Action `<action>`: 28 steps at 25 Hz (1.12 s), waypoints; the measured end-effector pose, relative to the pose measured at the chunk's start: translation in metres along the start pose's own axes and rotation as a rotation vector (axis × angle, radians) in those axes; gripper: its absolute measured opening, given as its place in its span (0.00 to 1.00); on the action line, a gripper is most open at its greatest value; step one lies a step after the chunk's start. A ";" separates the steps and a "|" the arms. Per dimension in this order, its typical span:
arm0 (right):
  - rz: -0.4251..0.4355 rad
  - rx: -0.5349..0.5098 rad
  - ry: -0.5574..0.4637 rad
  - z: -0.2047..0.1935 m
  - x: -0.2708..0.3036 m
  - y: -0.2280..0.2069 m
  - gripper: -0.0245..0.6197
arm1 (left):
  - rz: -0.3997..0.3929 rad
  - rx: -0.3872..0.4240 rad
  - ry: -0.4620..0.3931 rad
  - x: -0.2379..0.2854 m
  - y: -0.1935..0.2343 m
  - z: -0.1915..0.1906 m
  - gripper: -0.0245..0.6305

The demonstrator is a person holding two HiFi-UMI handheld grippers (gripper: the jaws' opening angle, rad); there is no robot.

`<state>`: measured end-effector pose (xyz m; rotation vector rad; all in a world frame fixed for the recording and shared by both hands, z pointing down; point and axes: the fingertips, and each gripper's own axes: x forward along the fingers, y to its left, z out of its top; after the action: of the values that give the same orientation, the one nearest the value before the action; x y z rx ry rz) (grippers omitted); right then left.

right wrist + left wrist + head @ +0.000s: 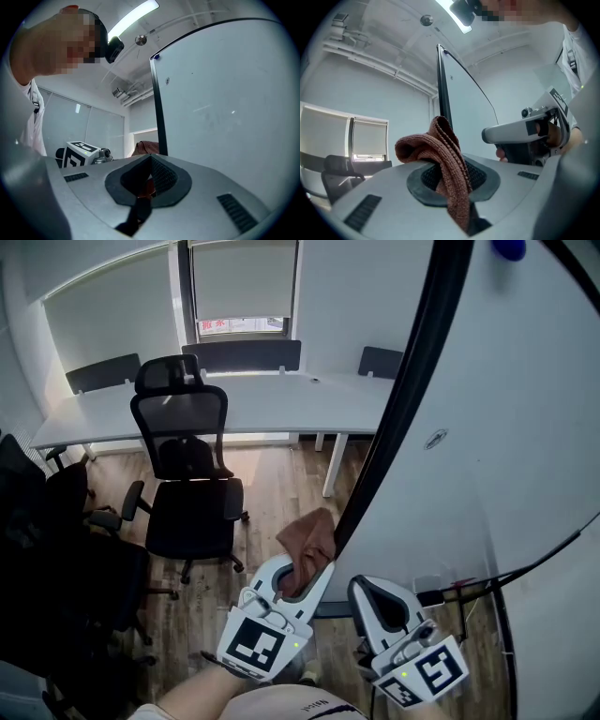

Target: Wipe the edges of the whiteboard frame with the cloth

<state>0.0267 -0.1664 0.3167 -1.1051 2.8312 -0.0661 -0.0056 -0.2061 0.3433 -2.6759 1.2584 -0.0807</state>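
Brown cloth [309, 536] pinched in left gripper [302, 574] at whiteboard frame [396, 413]; right gripper [372, 596] closed.

The rust-brown knitted cloth [309, 538], bunched and clamped in the left gripper [300, 573], lies against the whiteboard's black frame edge [412, 381], which runs from 1 o'clock down towards 6 o'clock.

Rust-brown knitted cloth [309, 538], black whiteboard frame [412, 381], black mesh chair [183, 427], white desk [262, 399], brown floor [281, 486].
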 end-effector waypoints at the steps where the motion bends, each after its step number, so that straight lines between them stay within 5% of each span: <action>1: 0.004 -0.003 0.002 0.004 0.001 0.000 0.05 | -0.001 0.009 -0.003 0.001 0.001 0.006 0.13; 28: 0.127 -0.075 -0.045 0.117 0.015 0.005 0.05 | -0.075 0.032 -0.106 0.002 0.025 0.133 0.13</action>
<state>0.0252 -0.1738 0.1988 -0.9244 2.8775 0.0744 -0.0058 -0.2045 0.2078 -2.6612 1.1166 0.0308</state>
